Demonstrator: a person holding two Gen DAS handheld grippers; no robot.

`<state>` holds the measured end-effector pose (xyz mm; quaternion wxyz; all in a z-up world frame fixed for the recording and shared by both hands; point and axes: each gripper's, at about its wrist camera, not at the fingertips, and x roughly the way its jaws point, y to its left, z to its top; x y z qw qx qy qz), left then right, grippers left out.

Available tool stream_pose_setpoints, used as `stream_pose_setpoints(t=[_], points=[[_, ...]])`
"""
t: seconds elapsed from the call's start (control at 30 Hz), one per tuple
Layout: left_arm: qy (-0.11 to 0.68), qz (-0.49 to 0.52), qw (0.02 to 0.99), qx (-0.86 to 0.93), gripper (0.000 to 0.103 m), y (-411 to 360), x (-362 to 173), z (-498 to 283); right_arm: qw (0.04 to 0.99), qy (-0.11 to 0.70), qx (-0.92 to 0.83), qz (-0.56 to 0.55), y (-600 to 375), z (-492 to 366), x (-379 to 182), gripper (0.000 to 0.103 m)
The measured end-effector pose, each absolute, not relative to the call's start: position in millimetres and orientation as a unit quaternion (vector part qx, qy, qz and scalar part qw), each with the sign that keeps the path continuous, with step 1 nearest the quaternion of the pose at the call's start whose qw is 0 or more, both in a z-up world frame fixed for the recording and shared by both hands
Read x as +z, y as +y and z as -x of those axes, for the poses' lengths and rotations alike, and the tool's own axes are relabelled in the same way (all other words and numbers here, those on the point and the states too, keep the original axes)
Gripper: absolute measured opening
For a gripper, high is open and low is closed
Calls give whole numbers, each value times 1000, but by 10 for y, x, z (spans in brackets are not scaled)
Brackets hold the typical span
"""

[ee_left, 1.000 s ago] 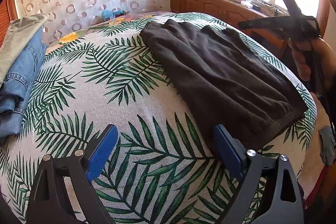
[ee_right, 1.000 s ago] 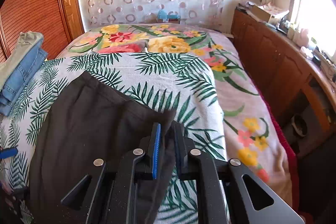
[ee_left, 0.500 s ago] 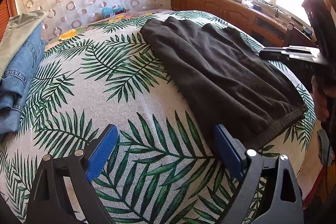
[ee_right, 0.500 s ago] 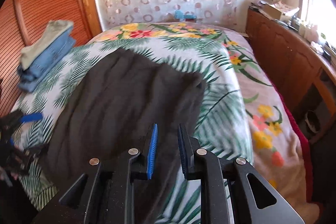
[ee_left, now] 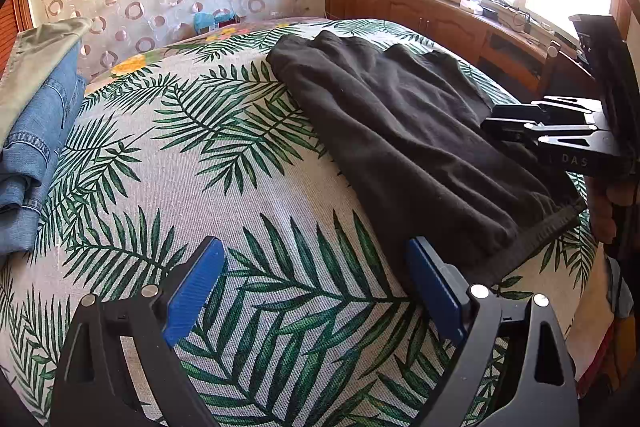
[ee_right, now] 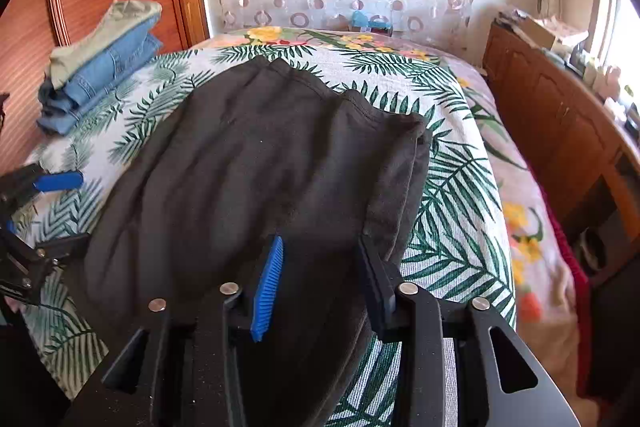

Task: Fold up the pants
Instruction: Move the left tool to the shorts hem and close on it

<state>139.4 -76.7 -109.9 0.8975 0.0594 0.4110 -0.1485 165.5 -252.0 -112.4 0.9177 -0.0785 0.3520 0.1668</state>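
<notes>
Palm-print bedspread point(ee_left: 256, 187), dark pants point(ee_left: 400, 131) lengthwise headboard-ward

- Pants point(ee_right: 260, 163) lie flat on the bed point(ee_right: 452, 163), stretching away ahead of the right gripper point(ee_right: 320, 263), whose jaws sit over their near edge.
- Left gripper point(ee_left: 316, 287) hangs over bare bedspread, with the pants just right of its jaws.
- Folded clothes stack point(ee_left: 32, 131) sits far left of those jaws, at the bed's edge.
- Cabinet point(ee_right: 560, 131) stands right of the bed.

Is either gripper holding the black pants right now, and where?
Neither: left gripper open over bedspread; right gripper, jaws just opening, released the black pants.
</notes>
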Motion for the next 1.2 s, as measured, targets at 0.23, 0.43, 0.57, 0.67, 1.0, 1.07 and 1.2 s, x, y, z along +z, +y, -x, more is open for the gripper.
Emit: stream_pose_setpoints(t=[0.23, 0.43, 0.57, 0.67, 1.0, 1.07, 1.2], points=[[427, -61, 891, -140, 103, -762, -1125, -1434, 918, 352, 164, 78, -2493, -1675, -1119, 43], [428, -58, 890, -145, 103, -739, -1110, -1421, 919, 351, 167, 70, -2483, -1678, -1131, 54], [409, -65, 898, -147, 102, -760, -1017, -1335, 919, 349, 165, 82, -2431, -1675, -1144, 60], [394, -66, 903, -157, 102, -800, -910, -1247, 918, 351, 167, 81, -2439, -1691, -1149, 61], [376, -52, 904, -195, 88, -932, -771, -1118, 928, 332, 143, 91, -2465, -1438, -1070, 61], [383, -46, 900, -204, 81, -942, -797, -1131, 928, 333, 150, 77, -2515, -1330, -1063, 62], [397, -44, 891, -218, 67, -978, -852, -1120, 930, 331, 150, 56, -2611, -1073, -1076, 62]])
